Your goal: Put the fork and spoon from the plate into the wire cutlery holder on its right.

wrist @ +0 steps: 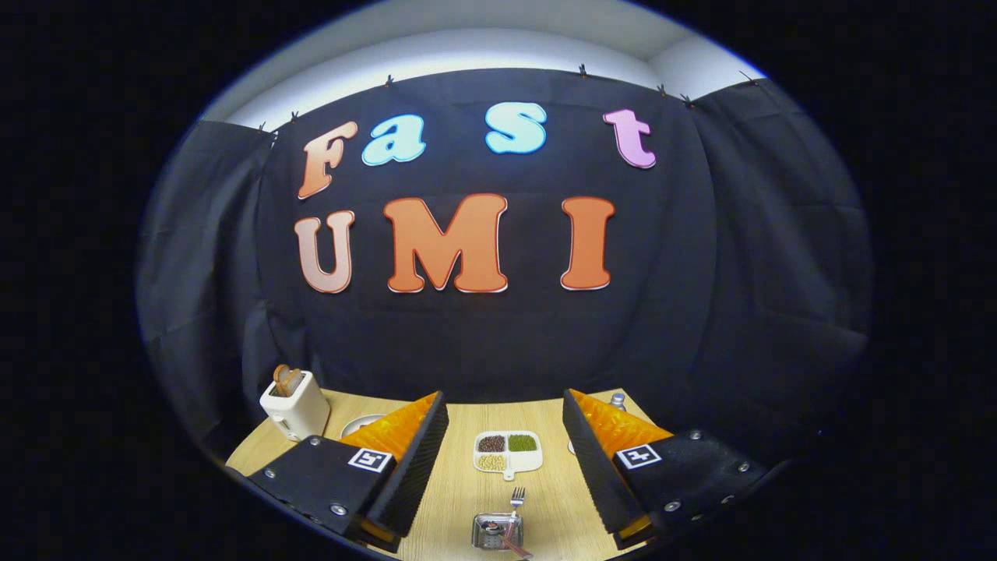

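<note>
The wire cutlery holder (pixel 494 531) stands on the wooden table (pixel 459 483), low between my fingers and close to the camera. A fork (pixel 516 499) stands in it with its tines up. A thin reddish piece leans at the holder's right side; I cannot tell what it is. My gripper (pixel 505 401) is open wide, raised above the table, with nothing between its fingers. The rim of a white plate (pixel 360 425) peeks out behind the left finger, left of the holder; what lies on it is hidden.
A white divided dish (pixel 508 453) with three kinds of beans lies beyond the holder, between the fingers. A white toaster (pixel 294 405) holding toast stands at the table's far left. A small bottle top (pixel 618 401) shows behind the right finger.
</note>
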`<state>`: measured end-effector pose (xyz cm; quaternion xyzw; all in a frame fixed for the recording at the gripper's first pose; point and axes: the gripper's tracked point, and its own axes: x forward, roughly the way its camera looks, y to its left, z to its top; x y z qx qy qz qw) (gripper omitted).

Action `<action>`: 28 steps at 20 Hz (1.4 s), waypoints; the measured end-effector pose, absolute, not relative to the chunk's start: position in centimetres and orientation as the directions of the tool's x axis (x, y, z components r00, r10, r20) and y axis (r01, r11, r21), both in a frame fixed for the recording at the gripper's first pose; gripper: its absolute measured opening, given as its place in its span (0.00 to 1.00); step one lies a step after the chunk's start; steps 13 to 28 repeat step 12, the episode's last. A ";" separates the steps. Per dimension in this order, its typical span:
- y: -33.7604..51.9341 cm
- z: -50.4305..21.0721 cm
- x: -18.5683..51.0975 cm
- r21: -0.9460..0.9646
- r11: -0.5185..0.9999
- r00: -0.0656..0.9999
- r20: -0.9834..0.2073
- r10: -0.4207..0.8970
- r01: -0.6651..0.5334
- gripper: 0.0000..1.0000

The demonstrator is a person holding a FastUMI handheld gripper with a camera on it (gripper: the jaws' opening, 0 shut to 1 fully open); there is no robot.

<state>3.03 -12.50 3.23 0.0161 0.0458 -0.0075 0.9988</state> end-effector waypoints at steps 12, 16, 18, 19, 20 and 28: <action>-11.8 6.5 1.8 0.029 0.999 0.996 0.085 -0.034 0.032 0.95; -11.8 6.5 1.8 0.029 0.999 0.996 0.085 -0.034 0.032 0.95; -11.8 6.5 1.8 0.029 0.999 0.996 0.085 -0.034 0.032 0.95; -11.8 6.5 1.8 0.029 0.999 0.996 0.085 -0.034 0.032 0.95; -11.8 6.5 1.8 0.029 0.999 0.996 0.085 -0.034 0.032 0.95; -11.8 6.5 1.8 0.029 0.999 0.996 0.085 -0.034 0.032 0.95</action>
